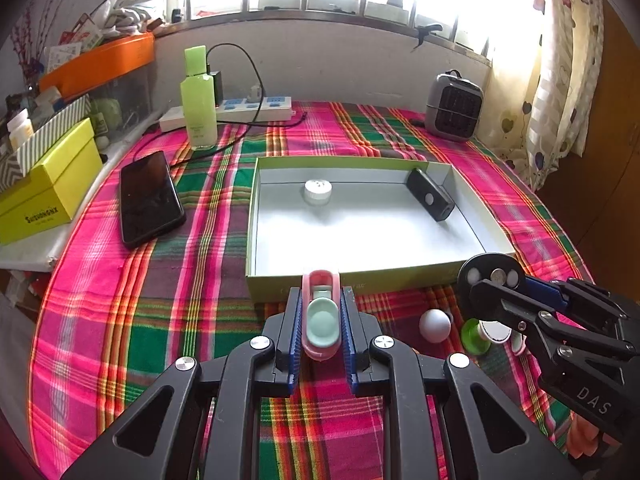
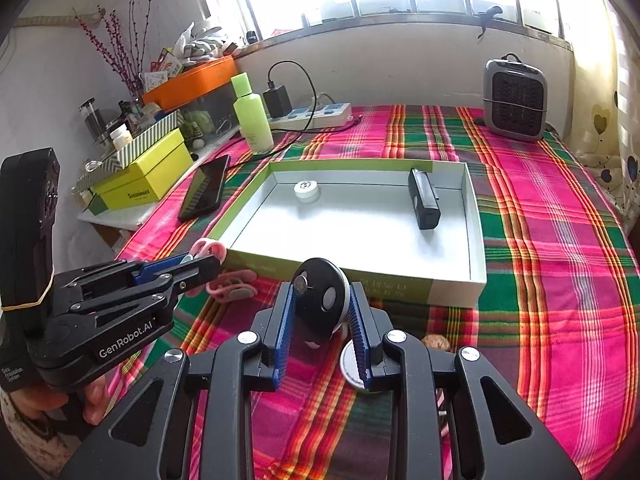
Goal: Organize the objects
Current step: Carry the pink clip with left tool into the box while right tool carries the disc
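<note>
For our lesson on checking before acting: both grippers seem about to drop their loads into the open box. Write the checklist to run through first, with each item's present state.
1. Left gripper shut on pink clip: ok.
2. Right gripper shut on black disc: ok.
3. Box has bare floor for both: ok.
4. White cap and black device lie clear of the near wall: ok.
5. Loads over the box: not ok, both short of the near wall.
</note>
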